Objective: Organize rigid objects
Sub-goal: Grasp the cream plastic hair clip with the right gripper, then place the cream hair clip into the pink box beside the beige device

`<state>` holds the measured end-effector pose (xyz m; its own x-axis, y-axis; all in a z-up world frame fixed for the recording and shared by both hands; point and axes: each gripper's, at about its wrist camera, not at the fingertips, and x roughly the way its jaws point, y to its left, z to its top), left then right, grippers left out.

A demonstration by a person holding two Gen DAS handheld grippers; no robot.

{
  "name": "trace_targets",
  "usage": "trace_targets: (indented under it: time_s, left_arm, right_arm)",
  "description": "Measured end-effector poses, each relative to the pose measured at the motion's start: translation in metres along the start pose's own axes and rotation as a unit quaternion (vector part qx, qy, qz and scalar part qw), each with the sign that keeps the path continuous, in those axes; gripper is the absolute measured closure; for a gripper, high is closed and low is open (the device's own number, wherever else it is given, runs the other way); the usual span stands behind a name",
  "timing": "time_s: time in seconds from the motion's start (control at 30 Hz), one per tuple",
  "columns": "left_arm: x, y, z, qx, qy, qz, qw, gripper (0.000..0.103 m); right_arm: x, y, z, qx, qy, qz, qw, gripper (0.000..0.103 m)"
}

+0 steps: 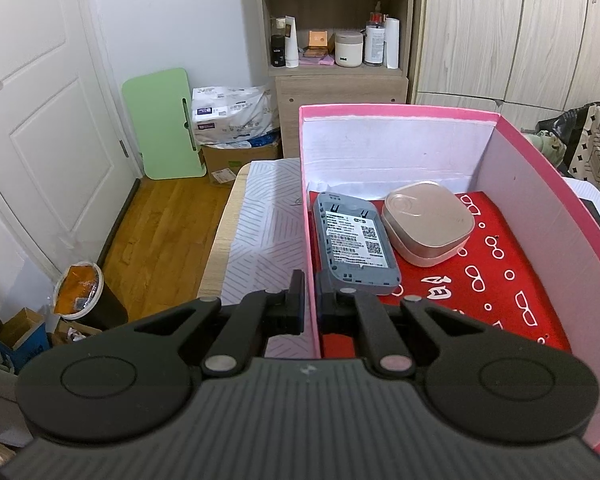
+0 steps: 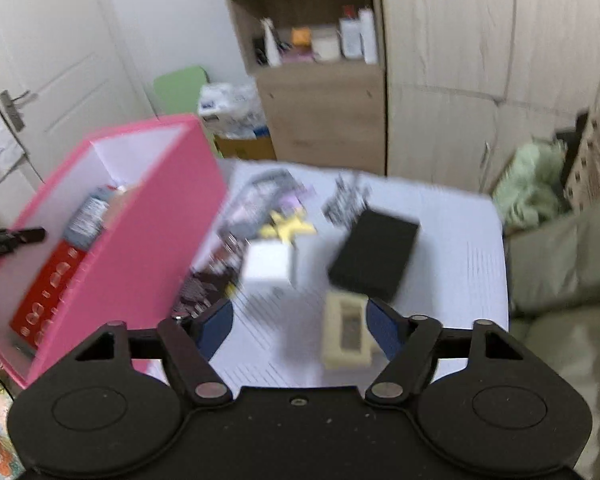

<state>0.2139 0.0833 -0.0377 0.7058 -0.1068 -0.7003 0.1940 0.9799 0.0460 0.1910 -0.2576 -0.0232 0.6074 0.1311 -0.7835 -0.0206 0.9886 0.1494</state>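
Note:
My left gripper [image 1: 310, 300] is shut on the left wall of the pink box [image 1: 306, 184], one finger outside and one inside. In the box, on a red cloth [image 1: 480, 280], lie a grey device [image 1: 354, 238] with a label and a rose-gold rounded case [image 1: 428, 222]. My right gripper [image 2: 300, 324] is open and empty above the white table [image 2: 452, 240]. The right wrist view is blurred. It shows the pink box [image 2: 148, 232] at left, a white cube [image 2: 268, 266], a black box [image 2: 374, 254], a beige block [image 2: 346, 330] between the fingers, and a yellow piece [image 2: 286, 226].
Blurred packets [image 2: 260, 200] lie on the table behind the cube. A shelf unit [image 1: 336, 40] and wardrobe [image 1: 512, 32] stand behind the table. A door [image 1: 32, 120], a green board [image 1: 160, 124], cartons and a bin [image 1: 80, 292] are at left on the wooden floor.

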Motion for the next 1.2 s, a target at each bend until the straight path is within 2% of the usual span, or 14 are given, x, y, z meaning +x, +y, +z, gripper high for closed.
trace_targets:
  time_s: [0.1,0.27,0.37,0.43,0.47,0.5,0.53,0.67,0.7,0.8,1.0,1.2]
  left_arm:
    - [0.000,0.001,0.000,-0.001,0.000,0.000,1.0000,0.097]
    - [-0.001,0.001,0.000,-0.005,0.000,-0.003,1.0000,0.097]
    - [-0.001,0.002,0.000,-0.005,0.000,-0.003,1.0000,0.097]
    - [-0.001,0.002,0.000,-0.005,0.000,-0.003,1.0000,0.097]
    - [-0.001,0.002,0.000,-0.006,0.000,-0.004,1.0000,0.097]
    - [-0.001,0.002,0.000,-0.006,0.000,-0.005,1.0000,0.097]
    - [-0.001,0.002,0.000,-0.008,0.000,-0.006,1.0000,0.097]
    - [-0.001,0.002,0.000,-0.010,-0.001,-0.008,0.9999,0.097]
    - [-0.001,0.002,0.000,-0.010,-0.001,-0.010,0.9999,0.097]
    - [0.000,0.002,0.000,-0.009,-0.001,-0.008,0.9999,0.097]
    - [-0.001,0.003,-0.001,-0.013,-0.002,-0.013,0.9998,0.097]
    - [-0.001,0.004,-0.001,-0.013,-0.003,-0.013,0.9998,0.097]
  right_arm:
    - [0.012,-0.004,-0.013,-0.001,0.008,-0.008,1.000,0.038]
    - [0.023,0.001,-0.020,-0.046,0.010,-0.042,0.998,0.038]
    - [0.030,0.003,-0.020,-0.064,0.016,-0.047,0.997,0.039]
    - [0.032,0.009,-0.023,-0.082,0.012,-0.061,0.995,0.042]
    - [0.033,0.014,-0.024,-0.097,0.010,-0.077,0.992,0.054]
    - [0.034,0.017,-0.026,-0.108,0.007,-0.098,0.989,0.069]
    - [0.034,0.019,-0.026,-0.119,0.006,-0.121,0.985,0.070]
    - [0.029,0.017,-0.022,-0.095,0.001,-0.123,0.988,0.075]
    - [0.028,0.016,-0.021,-0.090,-0.001,-0.121,0.989,0.089]
    - [0.022,0.015,-0.018,-0.069,0.002,-0.100,0.993,0.090]
    - [0.019,0.020,-0.018,-0.068,0.004,-0.099,0.993,0.090]
    - [-0.001,0.021,-0.011,-0.053,-0.014,-0.086,0.995,0.090]
